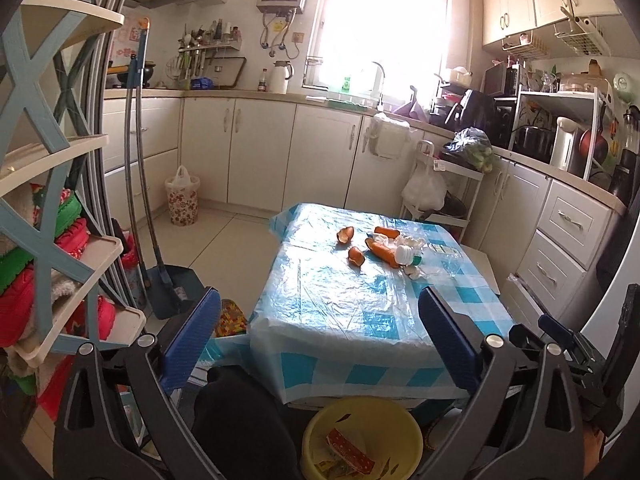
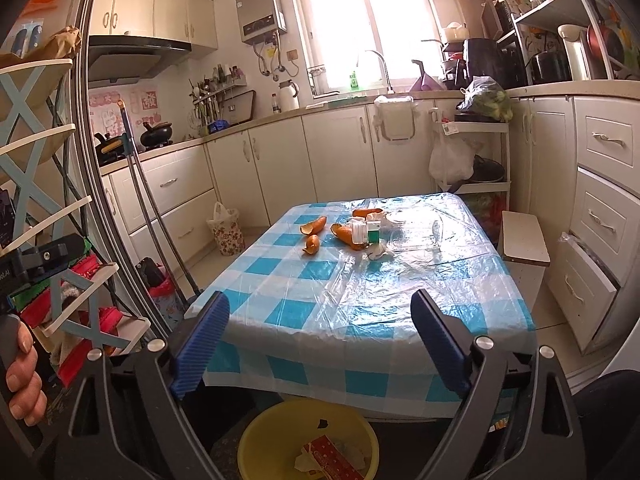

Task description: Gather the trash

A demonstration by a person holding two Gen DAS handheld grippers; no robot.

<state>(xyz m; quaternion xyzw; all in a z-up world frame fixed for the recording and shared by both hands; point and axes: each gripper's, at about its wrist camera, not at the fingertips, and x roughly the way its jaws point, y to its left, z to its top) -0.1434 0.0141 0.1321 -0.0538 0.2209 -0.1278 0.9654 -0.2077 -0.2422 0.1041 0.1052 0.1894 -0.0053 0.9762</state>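
Orange peels (image 1: pixel 370 246) and crumpled wrappers (image 1: pixel 408 254) lying mid-frame on the checked tablecloth (image 1: pixel 340 304), well beyond the left gripper (image 1: pixel 316 336) and right gripper (image 2: pixel 320 340), both spread wide with nothing between the blue pads. Yellow bin (image 1: pixel 320 432) at bottom centre, below the table's near edge, already holding a red packet (image 1: pixel 352 450). Broom and dustpan (image 1: pixel 168 280) leaning at left, shoe rack (image 1: pixel 60 200) crowding the far left edge.

We see the desk (image 2: pixel 400 320) covered by a blue-and-white checked cloth under a clear, glossy, wrinkled plastic sheet. We note the yellow bin (image 2: pixel 256 436) is smooth plastic holding a red printed paper wrapper (image 2: pixel 332 460). The tongs' pads (image 2: pixel 202 344) are ribbed, matt blue.
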